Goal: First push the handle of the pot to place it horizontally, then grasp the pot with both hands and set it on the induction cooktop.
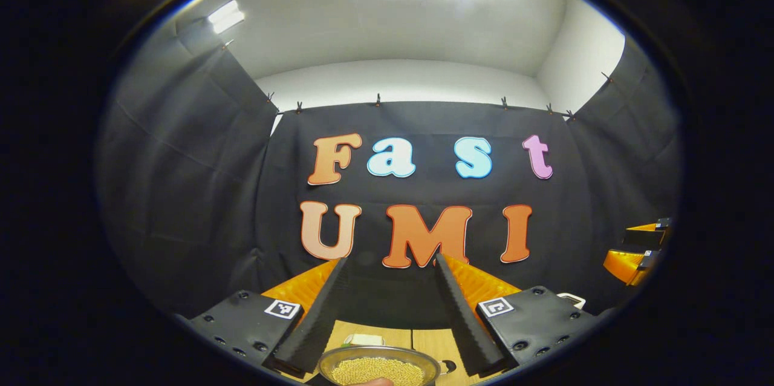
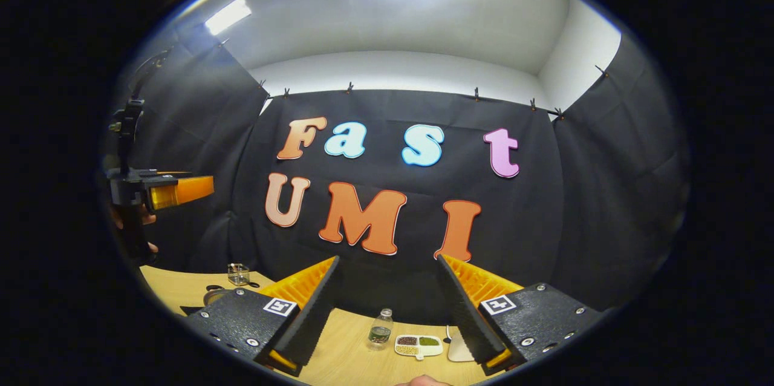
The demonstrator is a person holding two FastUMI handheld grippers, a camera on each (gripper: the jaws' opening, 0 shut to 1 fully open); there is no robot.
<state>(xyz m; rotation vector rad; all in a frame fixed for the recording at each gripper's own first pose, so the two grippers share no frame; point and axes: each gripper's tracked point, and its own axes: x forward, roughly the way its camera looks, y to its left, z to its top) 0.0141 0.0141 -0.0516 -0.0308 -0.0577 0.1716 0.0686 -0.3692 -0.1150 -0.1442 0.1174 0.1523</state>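
Holding: my left claw (image 1: 390,313) and right claw (image 2: 387,307) both spread, pinching nothing.
Pot: pot (image 1: 379,365) of yellow grains sits on the surface (image 1: 444,343), low between my left fingers.
Handle: I cannot tell its axis.
Nearer: left, I judge.

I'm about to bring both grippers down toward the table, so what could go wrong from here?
1. The pot sits at the very bottom of the left gripper view, full of small grains; a hard push could spill them.
2. The left gripper and right gripper are both open, raised and aimed at the wall, so a descent starts nearly blind.
3. A small bottle and a divided dish stand below the right gripper and could be knocked.
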